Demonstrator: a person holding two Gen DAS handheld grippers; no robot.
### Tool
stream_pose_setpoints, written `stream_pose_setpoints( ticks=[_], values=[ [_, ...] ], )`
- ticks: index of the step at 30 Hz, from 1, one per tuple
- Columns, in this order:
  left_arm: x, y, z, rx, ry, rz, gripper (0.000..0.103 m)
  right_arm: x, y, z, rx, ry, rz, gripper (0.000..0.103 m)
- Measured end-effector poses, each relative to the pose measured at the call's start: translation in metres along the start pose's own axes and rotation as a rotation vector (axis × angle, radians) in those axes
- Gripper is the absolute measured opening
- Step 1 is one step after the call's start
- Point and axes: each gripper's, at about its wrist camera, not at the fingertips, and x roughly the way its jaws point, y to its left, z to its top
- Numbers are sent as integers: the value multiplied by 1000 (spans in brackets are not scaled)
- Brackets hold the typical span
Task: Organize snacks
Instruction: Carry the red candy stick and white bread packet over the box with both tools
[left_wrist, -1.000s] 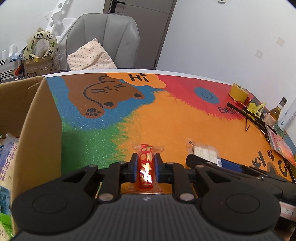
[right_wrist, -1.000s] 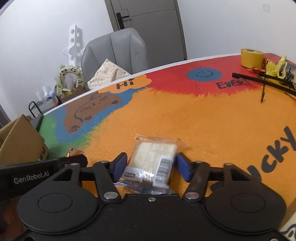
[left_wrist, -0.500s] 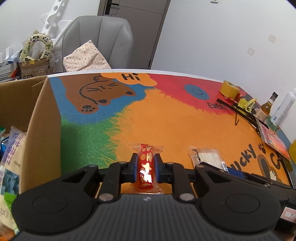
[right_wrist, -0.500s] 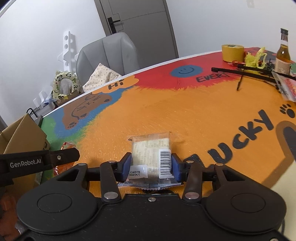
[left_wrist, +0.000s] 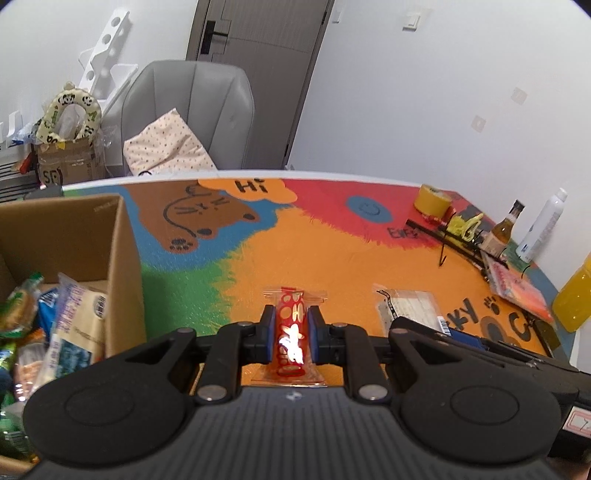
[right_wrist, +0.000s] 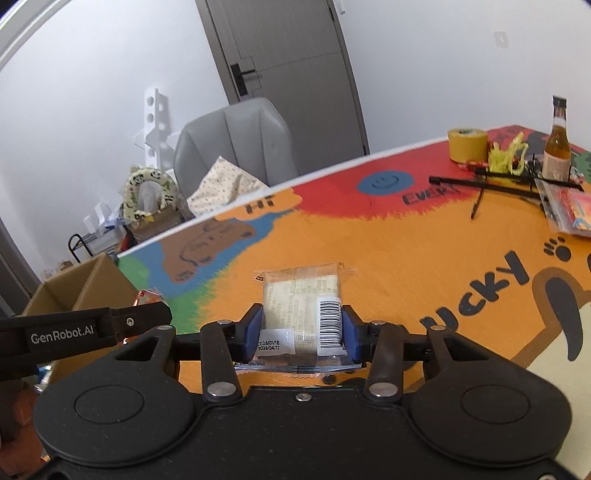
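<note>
Cardboard is what I am steering toward: the open box is sitting at the left edge of the worktop, nearer my left claw, which is pinching a slim red snack stick lengthwise. My right claw is gripping a clear-wrapped pale snack pack, so it is facing the longer crossing, I judge.
</note>
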Motion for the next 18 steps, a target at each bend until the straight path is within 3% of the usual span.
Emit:
stream_pose_setpoints(
  ticks=[18],
  values=[
    [-56, 42, 18, -25, -76, 32, 16, -8, 77, 22, -103, -46, 131, 42]
  ],
)
